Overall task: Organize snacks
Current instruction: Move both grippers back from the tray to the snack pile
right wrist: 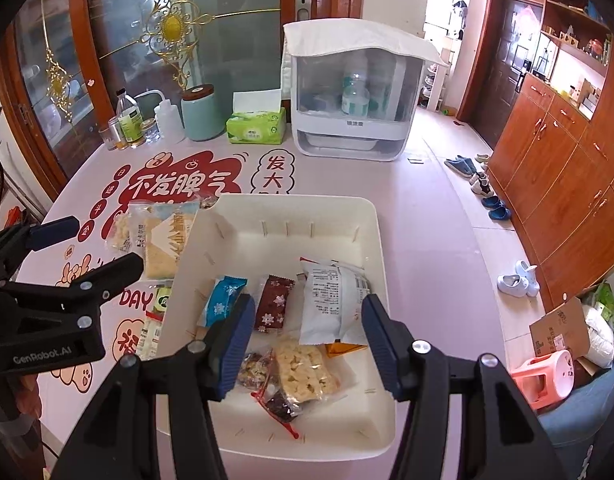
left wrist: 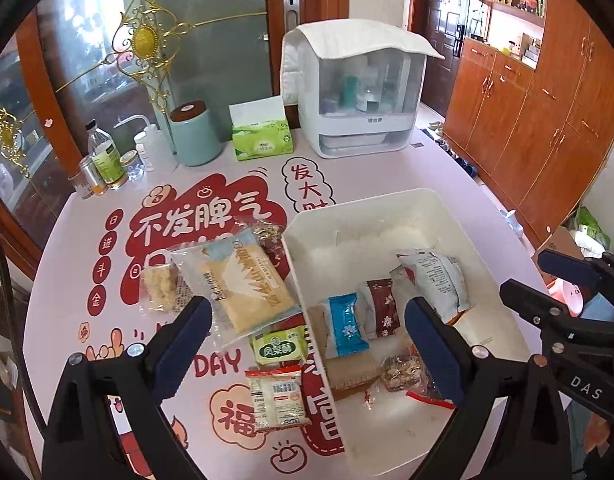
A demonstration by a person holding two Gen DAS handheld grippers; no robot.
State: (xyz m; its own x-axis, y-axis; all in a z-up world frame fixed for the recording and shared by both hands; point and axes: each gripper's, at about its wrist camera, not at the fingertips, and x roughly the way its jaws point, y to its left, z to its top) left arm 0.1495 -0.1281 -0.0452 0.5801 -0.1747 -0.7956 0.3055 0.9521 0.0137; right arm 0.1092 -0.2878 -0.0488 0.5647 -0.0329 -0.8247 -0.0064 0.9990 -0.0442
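Note:
A white bin (left wrist: 391, 208) (right wrist: 291, 204) stands on the table and holds several snack packets: a blue one (right wrist: 221, 300), a dark red one (right wrist: 273, 304), a large white bag (right wrist: 333, 304) and a rice crisp bar (right wrist: 303, 372). Left of the bin lie a large yellow cracker pack (left wrist: 243, 280), a green pack (left wrist: 281, 346), a white-and-red pack (left wrist: 277, 398) and a small puffed bar (left wrist: 159, 286). My left gripper (left wrist: 309, 320) is open and empty above the loose packs and the bin's left wall. My right gripper (right wrist: 307, 316) is open and empty above the bin.
At the back of the table stand a white covered dispenser box (left wrist: 359, 92), a green tissue pack (left wrist: 261, 136), a teal canister (left wrist: 195, 134) and several bottles (left wrist: 105, 158). Wooden cabinets (left wrist: 547, 100) and shoes (right wrist: 479, 184) are on the right.

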